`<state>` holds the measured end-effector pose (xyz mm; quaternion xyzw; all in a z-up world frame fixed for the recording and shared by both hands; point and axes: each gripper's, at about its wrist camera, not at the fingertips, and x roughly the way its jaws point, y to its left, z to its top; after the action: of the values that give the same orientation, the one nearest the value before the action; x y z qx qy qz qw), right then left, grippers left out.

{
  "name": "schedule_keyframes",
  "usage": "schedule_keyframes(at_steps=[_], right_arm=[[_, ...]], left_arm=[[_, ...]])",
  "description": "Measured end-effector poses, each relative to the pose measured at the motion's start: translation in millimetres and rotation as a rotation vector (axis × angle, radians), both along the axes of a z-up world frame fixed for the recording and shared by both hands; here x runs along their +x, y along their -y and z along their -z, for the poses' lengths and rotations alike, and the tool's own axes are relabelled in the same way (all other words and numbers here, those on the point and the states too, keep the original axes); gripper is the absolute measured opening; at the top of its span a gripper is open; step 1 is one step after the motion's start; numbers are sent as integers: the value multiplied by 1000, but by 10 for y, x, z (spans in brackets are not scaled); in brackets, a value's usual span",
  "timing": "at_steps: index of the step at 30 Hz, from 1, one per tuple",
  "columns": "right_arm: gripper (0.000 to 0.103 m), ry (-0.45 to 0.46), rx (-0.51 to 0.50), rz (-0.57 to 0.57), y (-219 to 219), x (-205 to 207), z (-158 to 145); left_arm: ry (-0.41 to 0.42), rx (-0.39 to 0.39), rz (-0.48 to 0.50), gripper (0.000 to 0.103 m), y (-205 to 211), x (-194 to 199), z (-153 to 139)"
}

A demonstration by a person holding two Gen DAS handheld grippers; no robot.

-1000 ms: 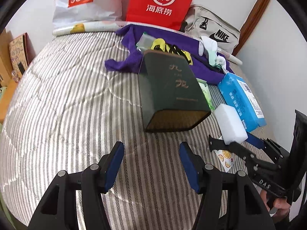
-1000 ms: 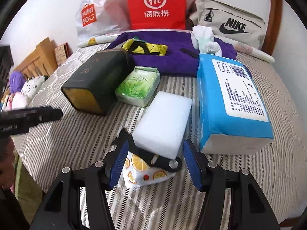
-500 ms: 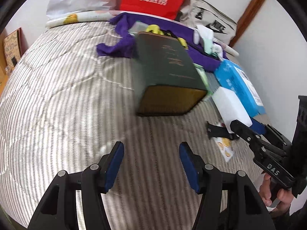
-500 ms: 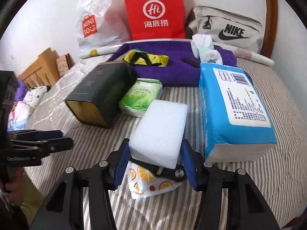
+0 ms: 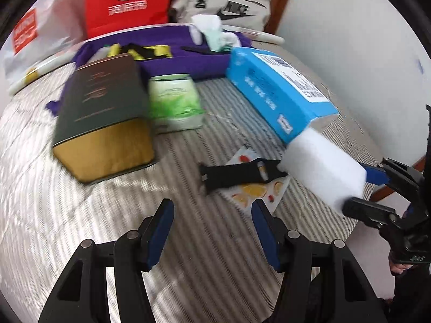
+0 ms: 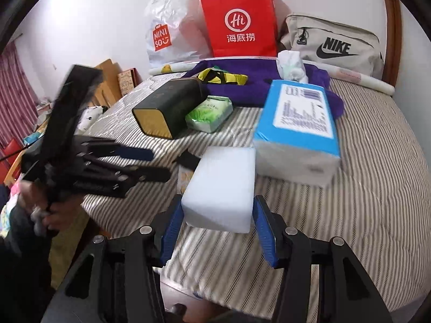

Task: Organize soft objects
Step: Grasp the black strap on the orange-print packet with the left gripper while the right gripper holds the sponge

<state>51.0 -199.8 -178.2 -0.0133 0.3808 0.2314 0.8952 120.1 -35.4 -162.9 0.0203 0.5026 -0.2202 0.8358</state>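
Observation:
My right gripper [image 6: 218, 212] is shut on a white sponge block [image 6: 222, 185] and holds it lifted above the striped bed [image 6: 377, 188]. The sponge block also shows in the left wrist view [image 5: 323, 165], at the right, with the right gripper [image 5: 377, 188] behind it. My left gripper [image 5: 211, 226] is open and empty above the bed, just short of a black strap [image 5: 239, 175] that lies on a fruit-print pouch [image 5: 256, 191]. My left gripper also shows at the left of the right wrist view [image 6: 145, 161].
A blue tissue pack [image 6: 299, 123], a green wipes pack [image 6: 210, 113] and a dark box with a gold end [image 6: 167, 107] lie on the bed. Behind them are a purple cloth [image 6: 242, 80], a red paper bag [image 6: 239, 24], a Miniso bag [image 6: 167, 32] and a Nike bag [image 6: 334, 43].
My right gripper has closed on the white sponge block and lifted it off the pouch and strap. My left gripper has swung to the right, toward the pouch.

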Motion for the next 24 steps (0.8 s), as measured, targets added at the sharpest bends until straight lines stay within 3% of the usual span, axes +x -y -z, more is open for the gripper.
schedule_keyframes(at_steps=[7, 13, 20, 24], right_arm=[[51, 21, -37, 15, 244, -128, 77], [51, 1, -61, 63, 501, -84, 189], [52, -13, -29, 72, 589, -59, 278], [52, -9, -22, 69, 595, -58, 298]], left_arm=[[40, 39, 64, 58, 213, 153, 67], [65, 117, 115, 61, 410, 202, 80], [14, 103, 172, 60, 358, 5, 42], [42, 91, 172, 61, 355, -9, -64]])
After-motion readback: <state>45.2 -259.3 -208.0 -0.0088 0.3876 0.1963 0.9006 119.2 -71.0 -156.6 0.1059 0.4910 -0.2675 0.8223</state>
